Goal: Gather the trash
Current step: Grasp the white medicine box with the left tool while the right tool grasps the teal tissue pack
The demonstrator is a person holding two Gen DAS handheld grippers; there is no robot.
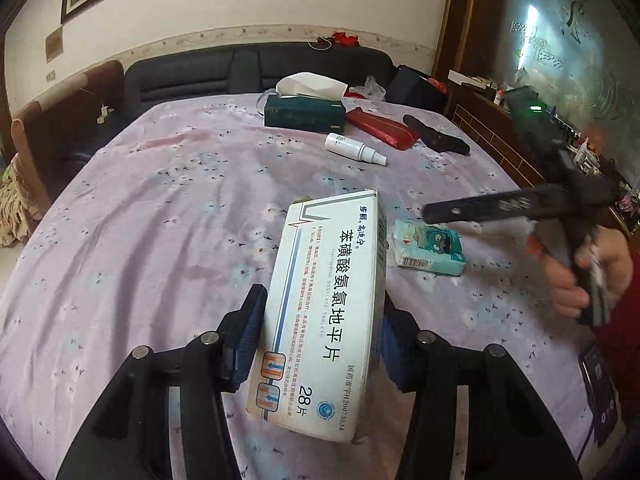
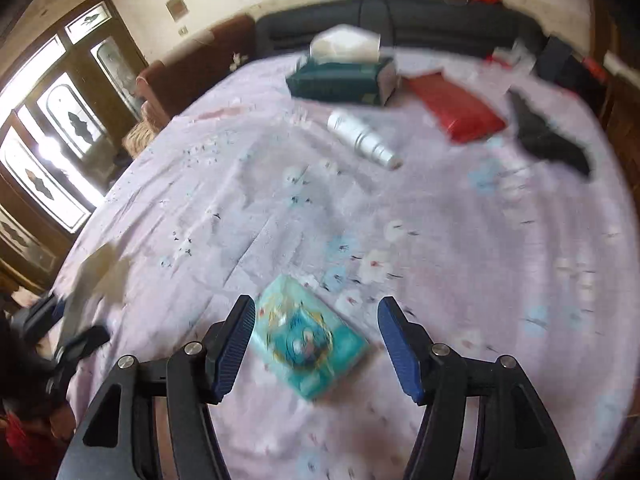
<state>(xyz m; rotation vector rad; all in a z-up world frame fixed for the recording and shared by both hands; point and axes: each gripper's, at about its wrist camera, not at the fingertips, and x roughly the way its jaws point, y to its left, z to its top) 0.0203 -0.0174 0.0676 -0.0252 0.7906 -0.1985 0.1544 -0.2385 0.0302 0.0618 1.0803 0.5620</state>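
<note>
far left, past the edge of the purple flowered tablecloth (image 1: 168,200), a brown armchair (image 1: 60,120) and a dark sofa (image 1: 248,72) along the wall. on the cloth's far side, left to right: a dark green tissue box (image 1: 304,114) with a white tissue standing out of it, a white spray bottle (image 1: 354,148) lying on its side just nearer, a red flat packet (image 1: 382,128), then a black object (image 1: 436,135) too dark to identify.

near and centre in the left wrist view, the left gripper (image 1: 322,312), half closed with both blue pads pressed against the long sides of a white medicine box (image 1: 324,312); box printed with blue characters, tilted, far end pointing away, lifted clear of the cloth.

just right of the box, a small teal tissue pack (image 1: 430,250) lying flat on the cloth. above it, the right gripper (image 1: 440,212) seen blurred from the side, a hand (image 1: 592,272) wrapped around its handle at the right edge.

in the right wrist view, much motion blur. right gripper (image 2: 316,340) with jaws parted wide, teal tissue pack (image 2: 308,340) on the cloth between the fingers, left pad close to its edge, right pad (image 2: 396,344) apart from it; nothing gripped.
</note>
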